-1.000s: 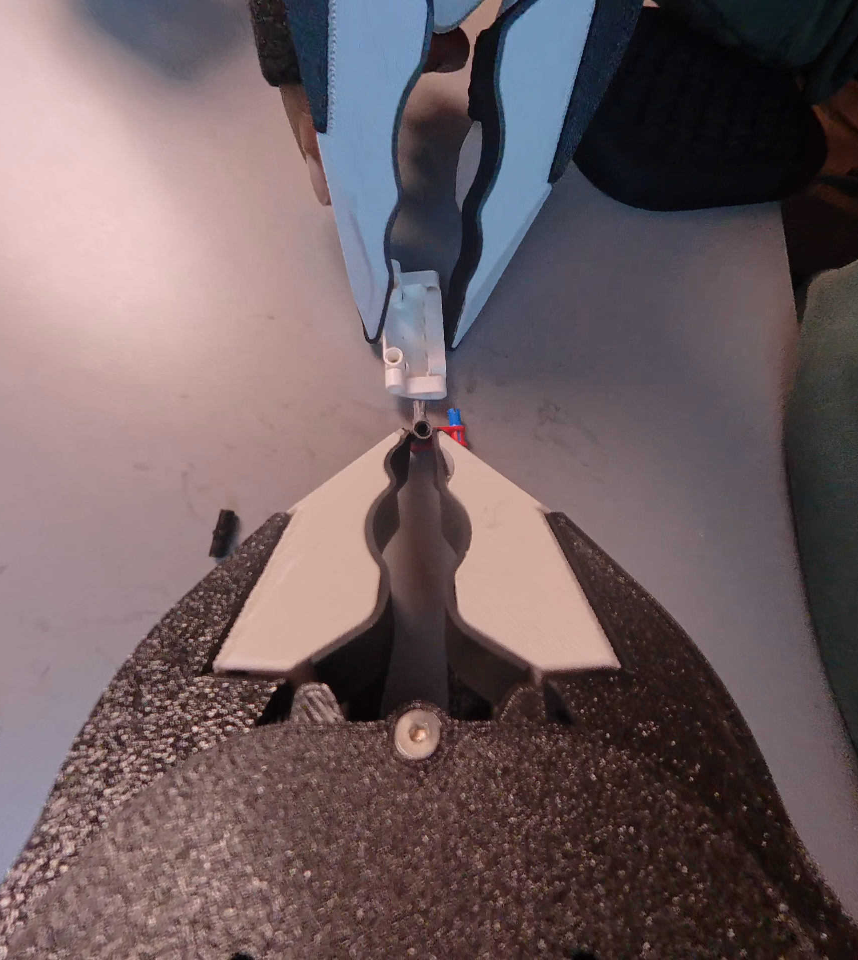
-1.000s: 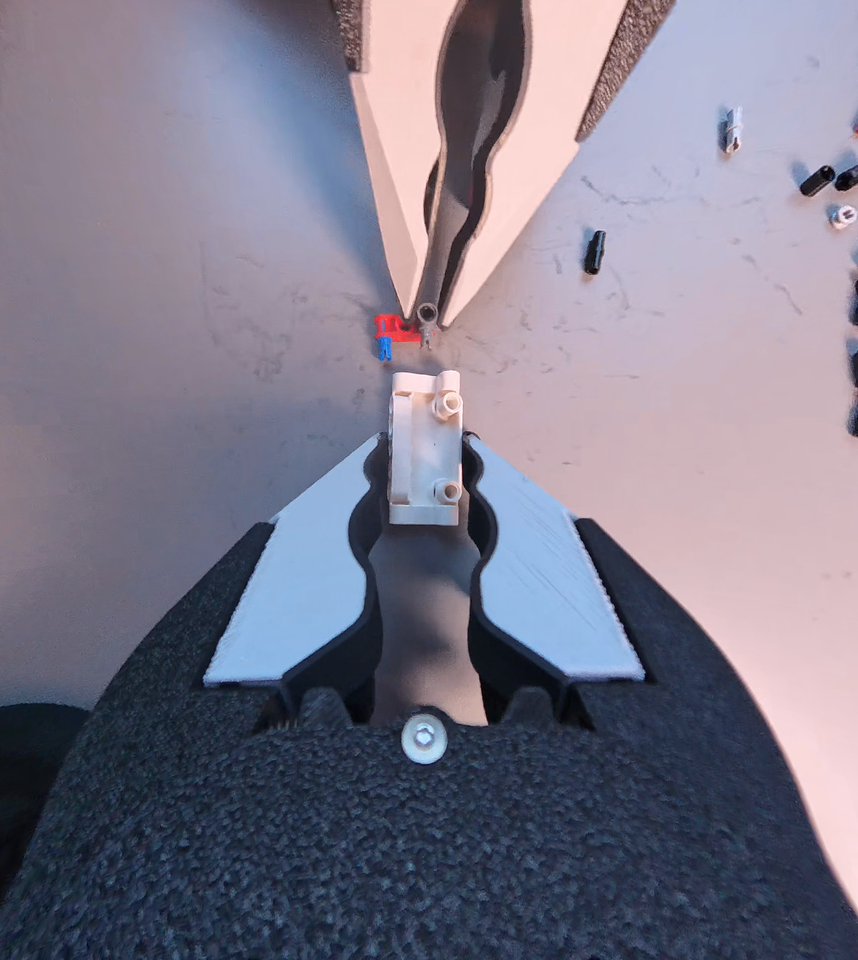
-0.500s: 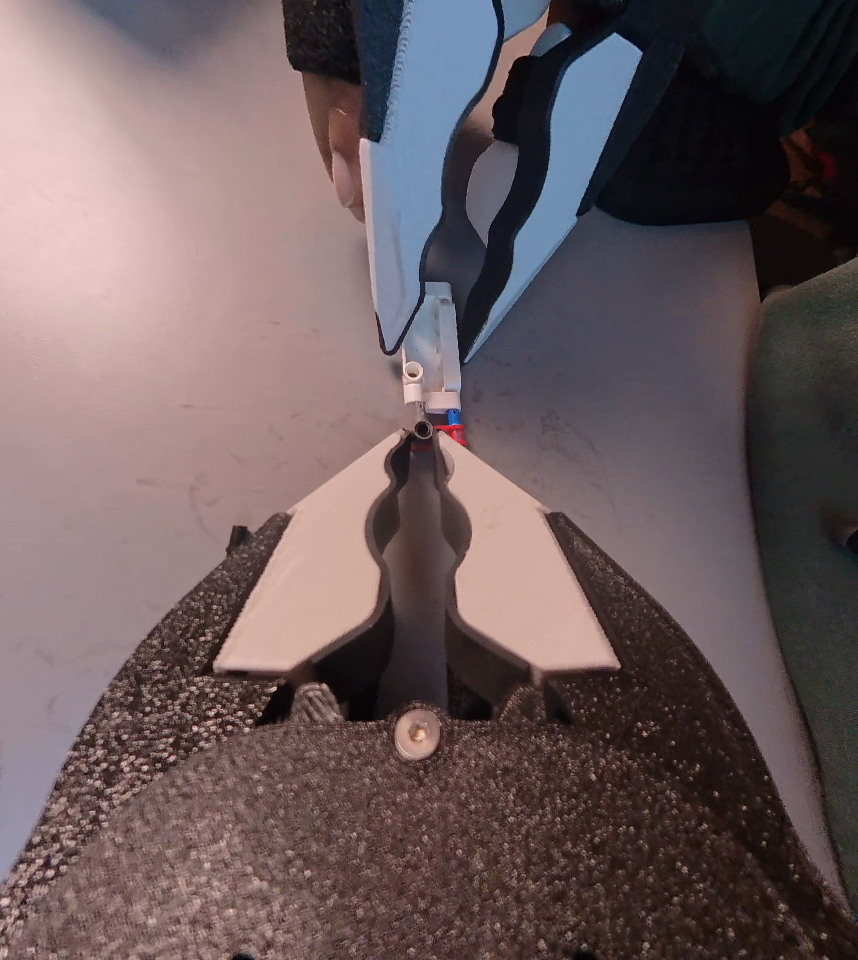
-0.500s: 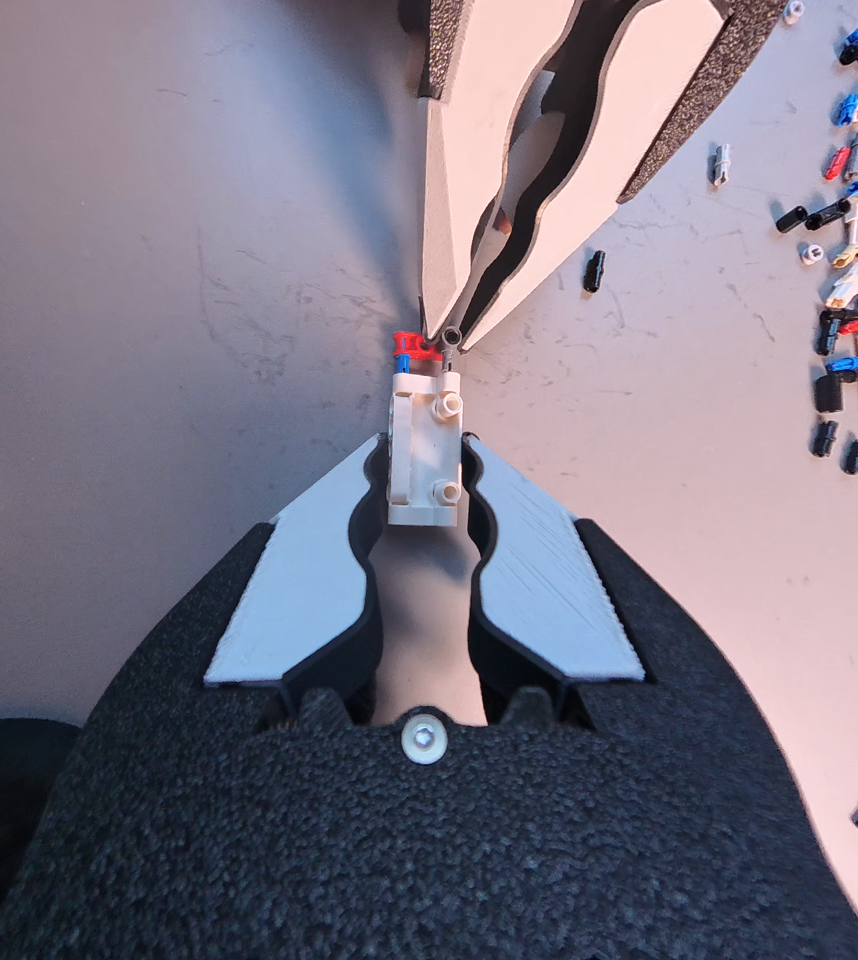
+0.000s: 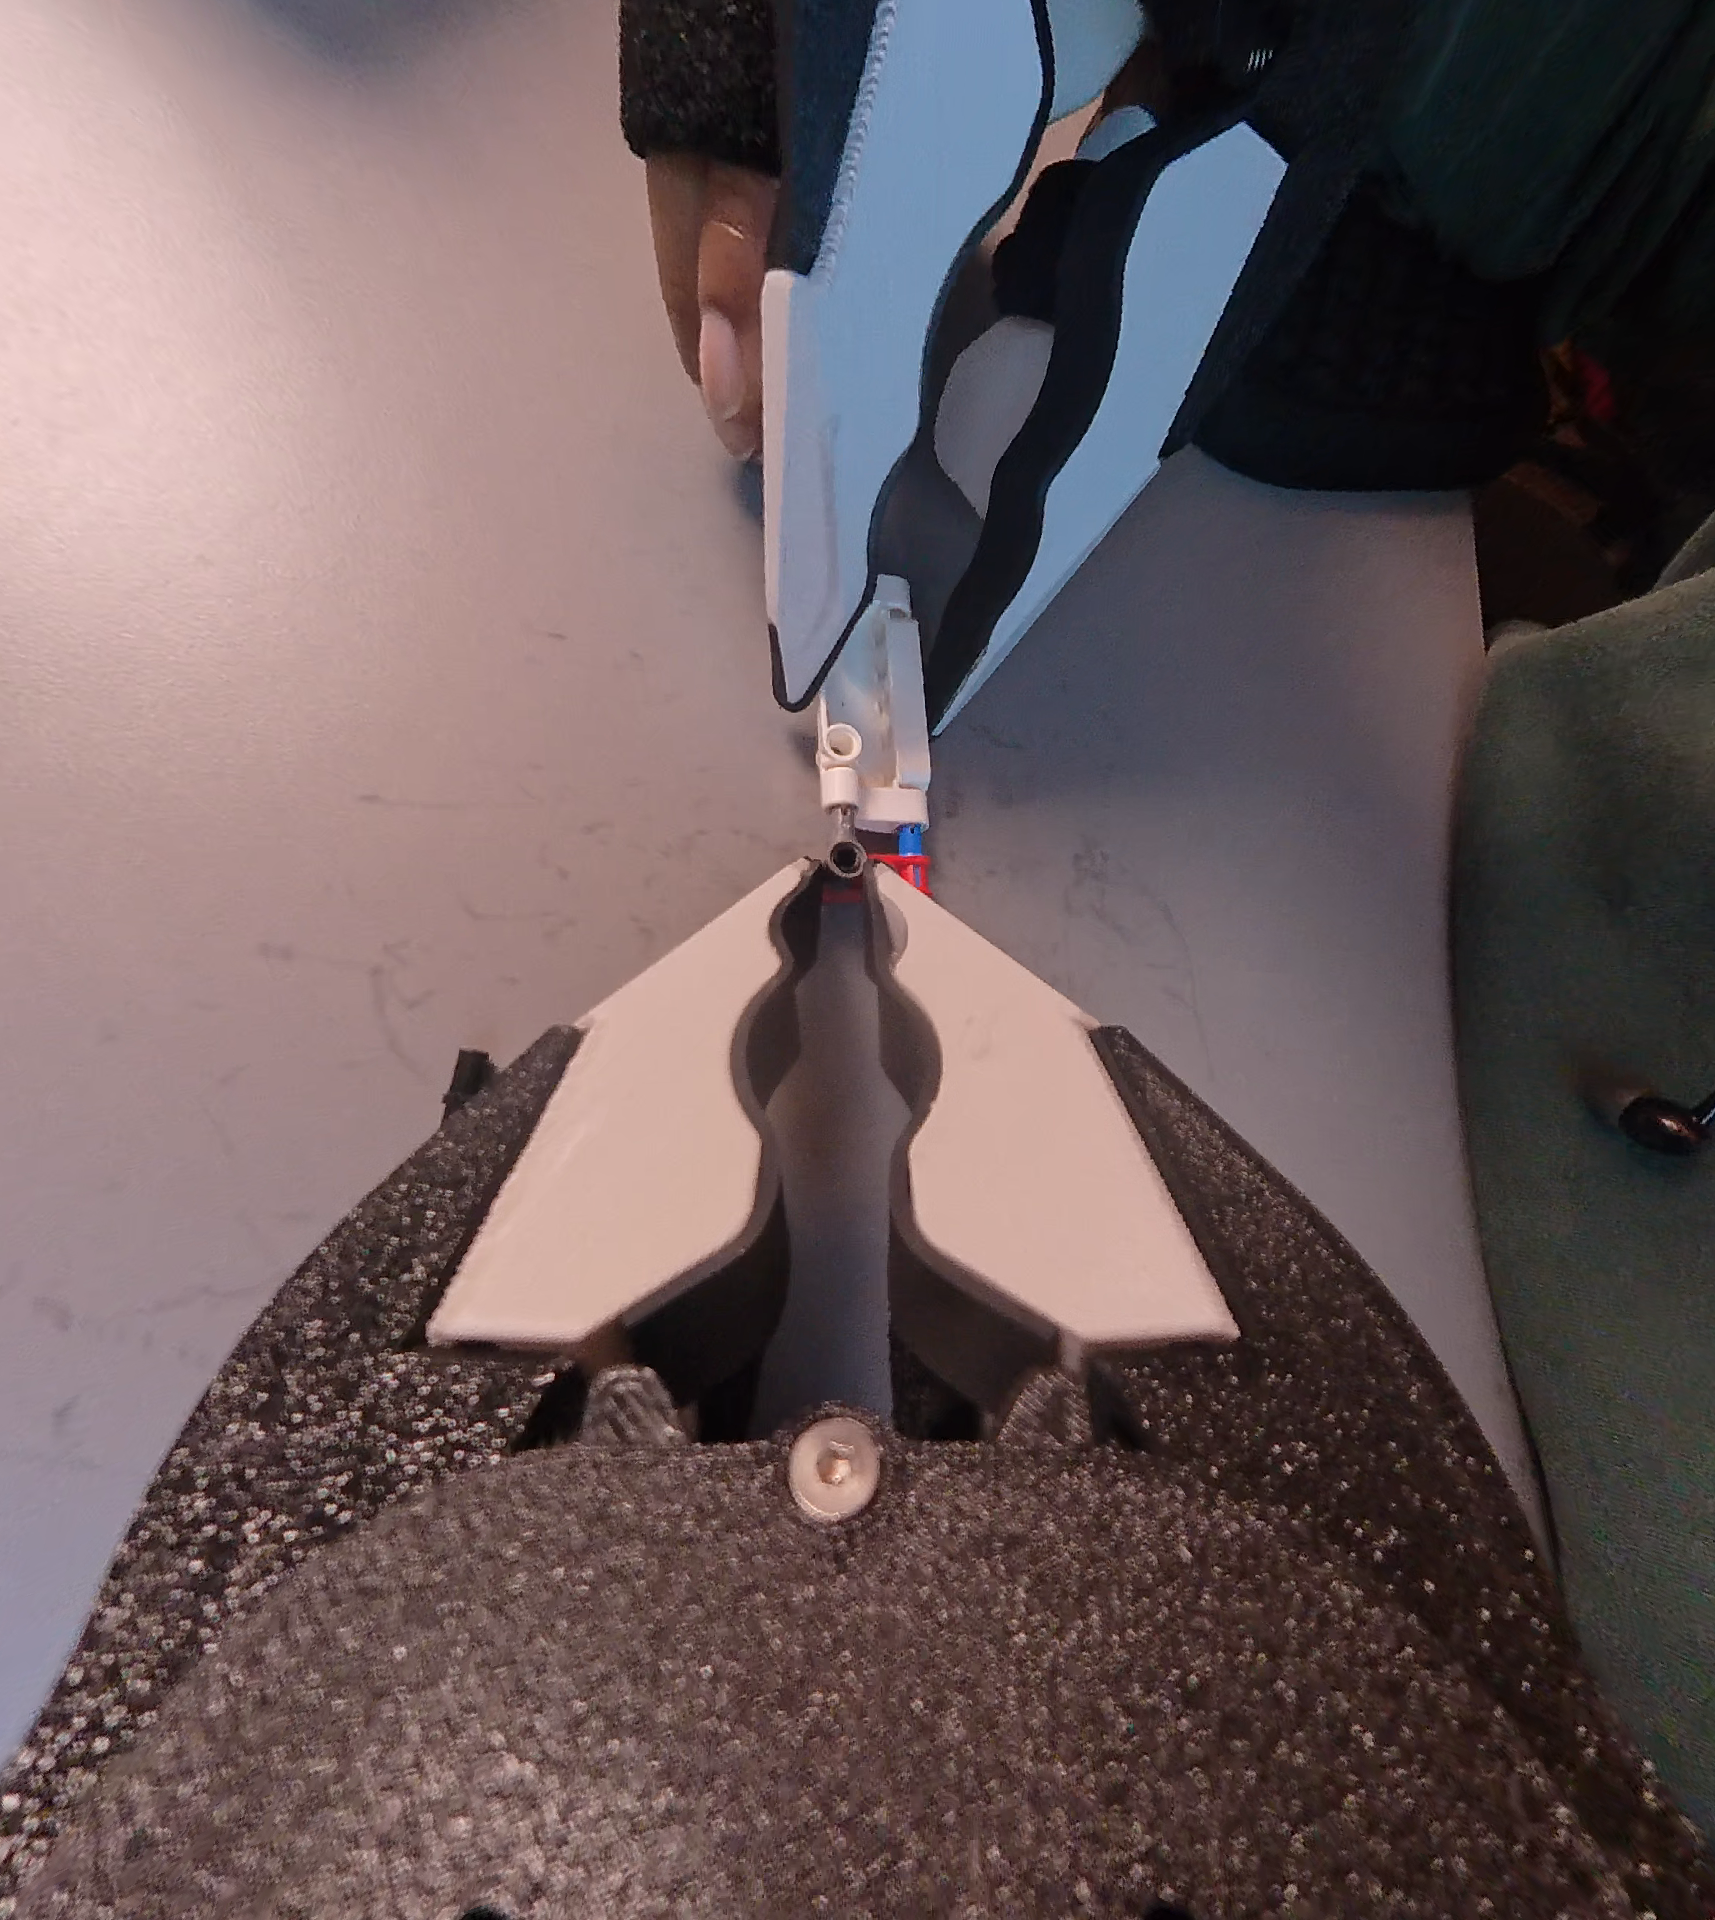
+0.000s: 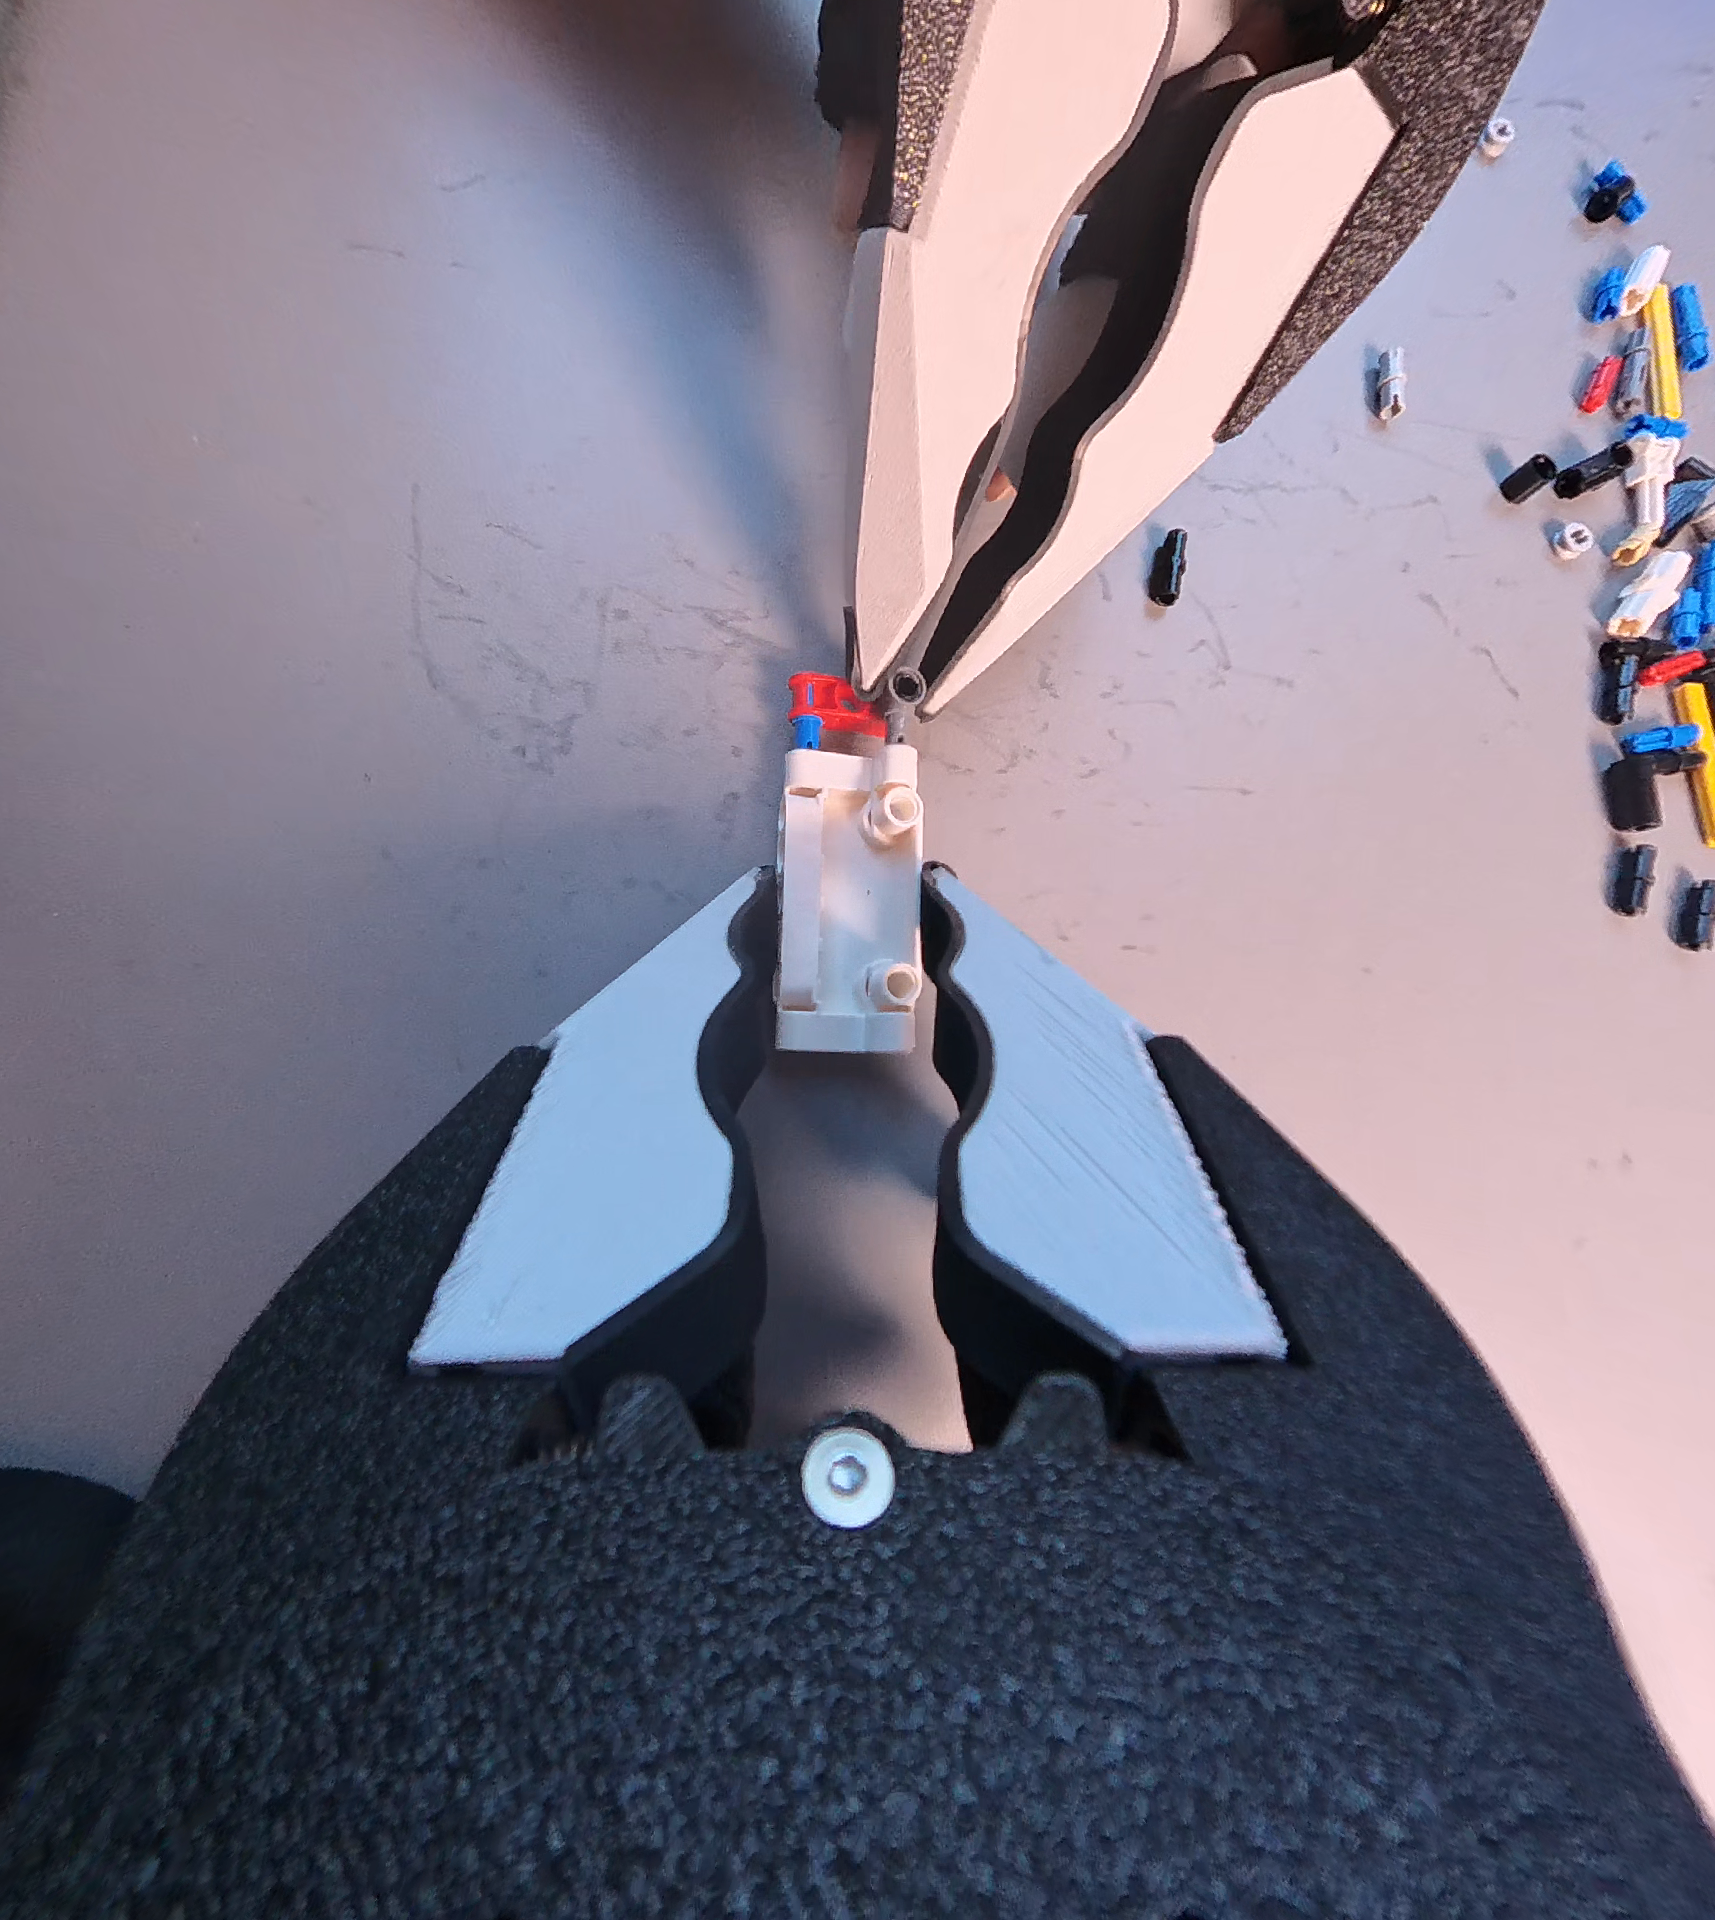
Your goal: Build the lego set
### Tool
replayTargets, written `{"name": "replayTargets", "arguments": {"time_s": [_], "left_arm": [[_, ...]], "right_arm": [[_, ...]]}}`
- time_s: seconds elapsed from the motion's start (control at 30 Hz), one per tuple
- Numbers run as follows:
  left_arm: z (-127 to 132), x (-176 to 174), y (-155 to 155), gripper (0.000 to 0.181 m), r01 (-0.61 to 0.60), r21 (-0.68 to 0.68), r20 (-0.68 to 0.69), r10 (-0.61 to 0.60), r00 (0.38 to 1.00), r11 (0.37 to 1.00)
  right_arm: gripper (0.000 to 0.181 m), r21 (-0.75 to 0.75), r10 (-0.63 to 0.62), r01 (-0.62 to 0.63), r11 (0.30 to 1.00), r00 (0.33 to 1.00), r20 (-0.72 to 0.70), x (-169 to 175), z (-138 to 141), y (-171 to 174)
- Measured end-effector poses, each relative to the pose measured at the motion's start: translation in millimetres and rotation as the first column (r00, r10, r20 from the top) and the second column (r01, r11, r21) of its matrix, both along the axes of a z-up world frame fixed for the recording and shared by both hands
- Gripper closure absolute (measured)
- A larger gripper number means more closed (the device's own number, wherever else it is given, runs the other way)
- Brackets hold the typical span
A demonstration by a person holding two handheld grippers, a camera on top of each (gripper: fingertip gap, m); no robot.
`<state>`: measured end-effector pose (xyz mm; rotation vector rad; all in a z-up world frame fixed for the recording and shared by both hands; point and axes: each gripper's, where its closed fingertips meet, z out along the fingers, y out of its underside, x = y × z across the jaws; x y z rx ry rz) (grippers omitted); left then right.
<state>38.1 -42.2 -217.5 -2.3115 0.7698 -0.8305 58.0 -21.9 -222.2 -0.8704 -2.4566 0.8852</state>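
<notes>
My right gripper (image 6: 848, 883) is shut on a white lego block (image 6: 848, 914) with small white pins on its side; it also shows in the left wrist view (image 5: 884, 717). My left gripper (image 5: 845, 878) is shut on a small assembly of a red connector (image 6: 822, 698), a blue pin (image 6: 808, 727) and a dark grey piece (image 6: 903, 688). The two grippers meet tip to tip above the grey table (image 6: 313, 520). The white block's far end touches the blue pin and the grey piece. In the left wrist view the assembly (image 5: 889, 862) sits at my fingertips.
Several loose lego pieces, blue, black, white, yellow and red (image 6: 1684, 520), lie scattered at the right in the right wrist view. A lone black pin (image 6: 1167, 566) lies nearer. A person's hand (image 5: 718, 312) holds the right gripper. Green cloth (image 5: 1642, 1039) borders the table's right edge. Both grippers' tips are close together, under 4 cm apart.
The two grippers have closed the gap. The white block has moved up to the red and blue assembly and now touches it. The right gripper has tilted.
</notes>
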Motion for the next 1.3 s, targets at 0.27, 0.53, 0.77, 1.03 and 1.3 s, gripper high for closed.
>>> {"name": "replayTargets", "arguments": {"time_s": [0.27,0.53,0.77,1.03,1.3], "left_arm": [[0,1,1,0.175,-0.04,-0.004,0.012,0.041,0.999,0.999],[-1,3,1,0.175,-0.151,0.053,-0.049,0.154,0.987,0.987],[0,4,6,0.176,-0.266,0.043,-0.037,0.268,0.963,0.963],[0,5,10,0.177,-0.289,0.064,-0.027,0.291,0.956,0.955],[0,5,10,0.176,-0.216,0.131,-0.054,0.224,0.973,0.968]], "right_arm": [[0.155,0.002,-0.015,0.015,1.0,1.0,-0.014,0,0,0],[0.156,0.032,-0.046,0.046,0.998,0.999,-0.003,1,1,0],[0.157,0.04,-0.09,0.09,0.995,0.996,-0.003,2,1,-1],[0.157,0.03,-0.099,0.101,0.994,0.994,-0.037,3,1,-1],[0.157,-0.022,-0.056,0.055,0.998,0.997,-0.052,3,1,-2]]}}
